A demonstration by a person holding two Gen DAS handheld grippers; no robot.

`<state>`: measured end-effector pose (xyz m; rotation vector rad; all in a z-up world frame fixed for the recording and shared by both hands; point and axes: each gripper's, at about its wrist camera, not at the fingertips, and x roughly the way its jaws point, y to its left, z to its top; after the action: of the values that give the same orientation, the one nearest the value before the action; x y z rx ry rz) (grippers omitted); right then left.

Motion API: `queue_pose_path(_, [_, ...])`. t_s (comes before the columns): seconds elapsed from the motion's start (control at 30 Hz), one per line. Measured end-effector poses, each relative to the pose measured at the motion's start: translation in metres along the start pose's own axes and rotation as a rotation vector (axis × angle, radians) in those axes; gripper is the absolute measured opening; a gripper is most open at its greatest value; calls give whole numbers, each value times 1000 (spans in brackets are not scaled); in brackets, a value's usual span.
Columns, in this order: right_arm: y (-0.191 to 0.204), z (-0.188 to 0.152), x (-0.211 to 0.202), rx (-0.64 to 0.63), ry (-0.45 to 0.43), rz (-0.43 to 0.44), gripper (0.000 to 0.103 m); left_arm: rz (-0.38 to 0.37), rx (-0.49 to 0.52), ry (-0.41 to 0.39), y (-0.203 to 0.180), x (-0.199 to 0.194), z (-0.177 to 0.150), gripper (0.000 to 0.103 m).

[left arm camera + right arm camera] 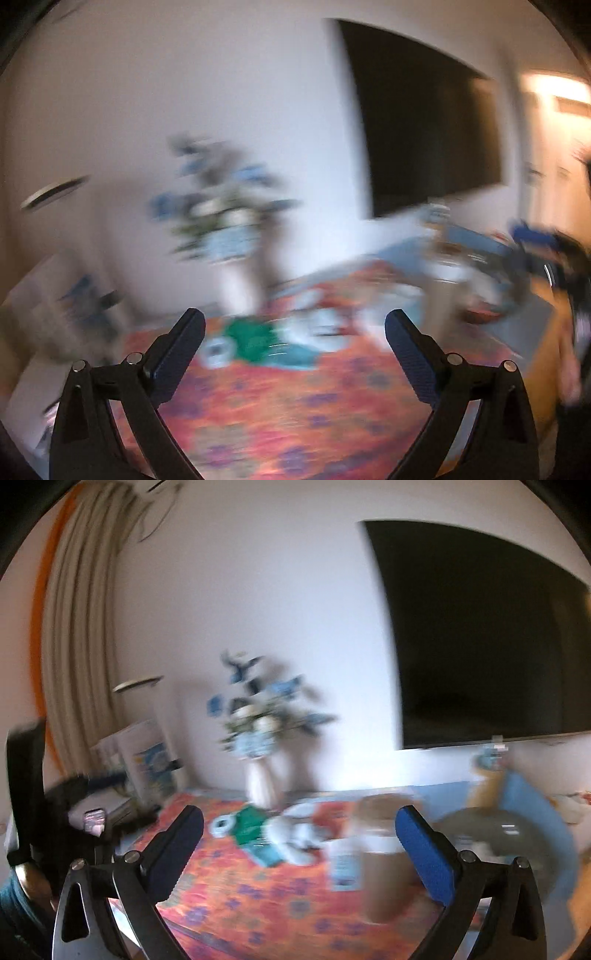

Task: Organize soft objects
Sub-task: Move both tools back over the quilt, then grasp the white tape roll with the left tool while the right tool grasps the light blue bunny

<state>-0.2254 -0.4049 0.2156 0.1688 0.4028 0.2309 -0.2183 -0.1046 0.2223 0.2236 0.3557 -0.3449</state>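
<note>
The left gripper [294, 334] is closest in the left wrist view, and its two fingers [181, 354] are spread wide with nothing between them. It hangs over a table with an orange flowery cloth [280, 417]. Everything past it is blurry. On the cloth, near the back, lies a small heap of soft toys [258, 341]: a pale round one on the left, a green one in the middle and a light blue one on the right, all touching. Behind the heap stands a white vase [236, 280] of blue and white flowers by the wall, and a big black TV [428, 136] hangs to the right. The right gripper [299, 834] is spread wide too and holds nothing. In its view the toys [280, 834] lie on the cloth [258, 897] just in front of the vase [263, 781]. A brown jar [384, 856] stands to their right, near the right finger, and the TV [480, 635] fills the wall above.
</note>
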Motion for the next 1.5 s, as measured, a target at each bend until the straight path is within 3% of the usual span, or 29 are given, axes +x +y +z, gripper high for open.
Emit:
queue_pose_path(0.07, [35,-7,31,-21,46,44,103,47,-64,8,36,11,-2,103])
queue_pose_path(0.13, [70,-16,65,-72,104,32,103,56,-123,17,56,26,-16,103])
queue_pose_path(0.27, [112,-48,140,-186,233,-58,103,-38,-239,103,71,85,-60,103])
queue_pose_path(0.37, [111,-75,184,-205,325,-109,103,-87,-288,195,72,134,-91,103])
queue_pose_path(0.5, [98,-108,239,-217,441,-230,103,-2,-256,245,78,180,-114,102])
queue_pose_path(0.6, [91,-124,264,-212,494,-292,103,15,-254,271,84,195,-127,102])
queue_pose_path(0.67, [84,-131,273,-174,526,-275,103,1,-275,288,87,201,-140,102])
queue_pose_path(0.73, [73,-142,281,-96,566,-240,103,-6,-295,369,90,211,-146,102])
queue_pose_path(0.83, [62,-148,287,-59,631,-282,103,-19,-342,415,98,221,-152,102])
queue_pose_path(0.97, [51,-151,292,-8,666,-287,103,-110,-473,470,119,231,-162,102])
queue_pose_path(1.07, [45,-153,295,15,681,-287,103,-143,-522,451,127,229,-164,102])
queue_pose_path(1.5, [45,-154,297,15,687,-285,103,-121,-491,463,119,230,-164,102])
